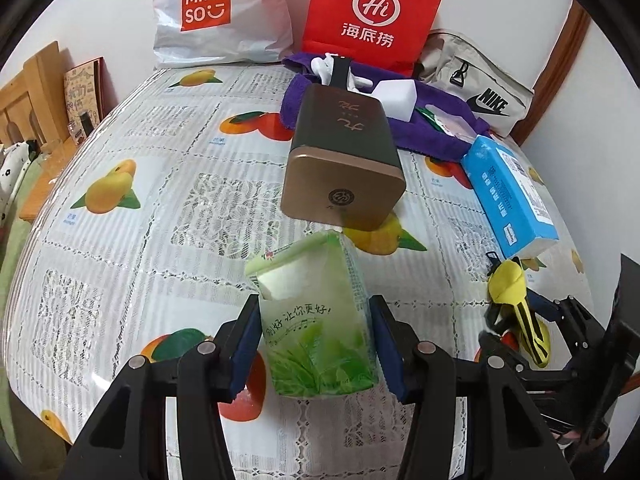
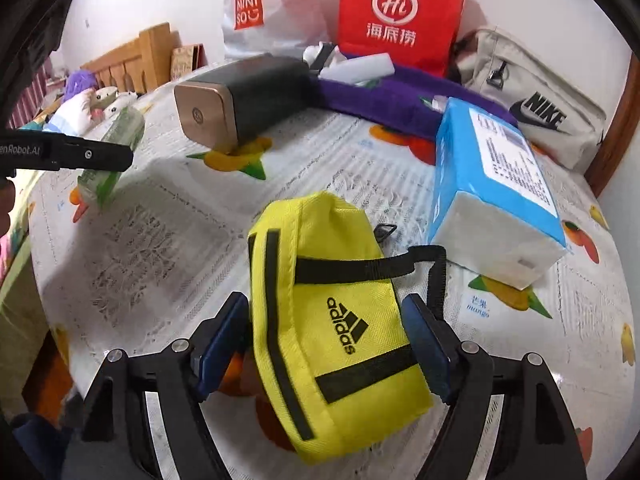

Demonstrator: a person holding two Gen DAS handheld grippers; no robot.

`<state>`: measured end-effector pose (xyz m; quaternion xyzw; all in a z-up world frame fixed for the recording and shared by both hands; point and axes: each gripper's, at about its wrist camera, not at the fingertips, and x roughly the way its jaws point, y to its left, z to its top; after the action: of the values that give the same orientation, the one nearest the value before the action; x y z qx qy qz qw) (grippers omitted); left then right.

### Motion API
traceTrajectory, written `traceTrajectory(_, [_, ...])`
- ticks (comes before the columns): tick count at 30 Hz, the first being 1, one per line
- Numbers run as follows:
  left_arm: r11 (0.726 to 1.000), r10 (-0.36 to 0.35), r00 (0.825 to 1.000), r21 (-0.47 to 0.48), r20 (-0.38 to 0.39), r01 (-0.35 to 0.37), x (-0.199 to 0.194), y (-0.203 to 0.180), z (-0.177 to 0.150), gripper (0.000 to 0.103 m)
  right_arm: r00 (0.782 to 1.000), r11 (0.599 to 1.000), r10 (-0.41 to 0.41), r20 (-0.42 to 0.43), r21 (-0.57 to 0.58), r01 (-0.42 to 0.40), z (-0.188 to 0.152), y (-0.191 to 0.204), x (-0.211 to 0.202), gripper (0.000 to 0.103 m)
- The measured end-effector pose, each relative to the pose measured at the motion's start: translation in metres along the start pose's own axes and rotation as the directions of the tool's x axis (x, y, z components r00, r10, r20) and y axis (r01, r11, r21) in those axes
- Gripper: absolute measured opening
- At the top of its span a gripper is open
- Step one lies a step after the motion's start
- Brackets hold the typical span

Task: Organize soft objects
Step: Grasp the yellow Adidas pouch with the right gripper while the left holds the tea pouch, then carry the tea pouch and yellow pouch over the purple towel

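Observation:
A green tissue pack (image 1: 320, 340) stands tilted between the blue pads of my left gripper (image 1: 315, 299), which is shut on its two sides. From the right wrist view the same pack (image 2: 120, 128) shows at the left behind one black finger (image 2: 92, 156) of that gripper. A yellow adidas pouch (image 2: 332, 320) with black straps lies on the fruit-print tablecloth (image 2: 160, 240) between the fingers of my right gripper (image 2: 325, 299). That gripper is open, its pads close beside the pouch on both sides. The pouch (image 1: 508, 280) also shows at the right of the left wrist view.
A blue tissue pack (image 2: 496, 184) lies right of the pouch. A dark tin with a bronze lid (image 1: 344, 160) lies on its side mid-table. Behind it are a purple towel (image 1: 432, 132), a red paper bag (image 1: 372, 12), a white Miniso bag (image 1: 216, 12) and a beige Nike bag (image 1: 476, 84).

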<state>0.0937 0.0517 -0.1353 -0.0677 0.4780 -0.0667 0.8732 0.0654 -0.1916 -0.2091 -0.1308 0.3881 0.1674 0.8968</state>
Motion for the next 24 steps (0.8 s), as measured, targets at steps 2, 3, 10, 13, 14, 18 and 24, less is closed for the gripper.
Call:
traceTrajectory(2, [1.0,0.002,1.0,-0.002,-0.006,-0.002,0.002,0.0,-0.001,0.051,1.0,1.0,0.001,0.012,0.023,-0.001,-0.004,-0.003,-0.003,0.066])
traceTrajectory(3, [1.0,0.002,1.0,-0.004,-0.008,-0.002,0.004,0.0,-0.002,0.051,1.0,1.0,-0.009,0.014,0.029,0.008,-0.005,-0.005,-0.005,0.057])
traceTrajectory(10, [1.0,-0.023,1.0,0.007,-0.01,0.023,0.009,-0.009,0.0,0.051,0.999,0.992,0.048,0.019,0.119,-0.05,-0.011,-0.027,-0.03,0.03])
traceTrajectory(13, [0.999,-0.03,1.0,0.022,-0.009,0.03,0.008,-0.015,0.002,0.051,0.998,0.985,0.049,0.031,0.163,-0.054,-0.011,-0.036,-0.039,0.022])
traceTrajectory(14, [0.999,-0.029,1.0,0.027,-0.007,0.029,0.007,-0.017,0.003,0.051,0.998,0.983,0.047,0.035,0.175,-0.053,-0.01,-0.039,-0.041,0.019])
traceTrajectory(18, [0.998,-0.028,1.0,0.055,0.014,0.027,-0.001,-0.023,0.008,0.049,0.997,0.971,0.058,0.056,0.229,-0.069,-0.007,-0.05,-0.051,0.008])
traceTrajectory(24, [0.997,-0.021,0.999,0.07,0.042,0.018,-0.012,-0.029,0.018,0.047,0.993,0.963,0.09,0.077,0.249,-0.106,0.004,-0.061,-0.064,0.005])
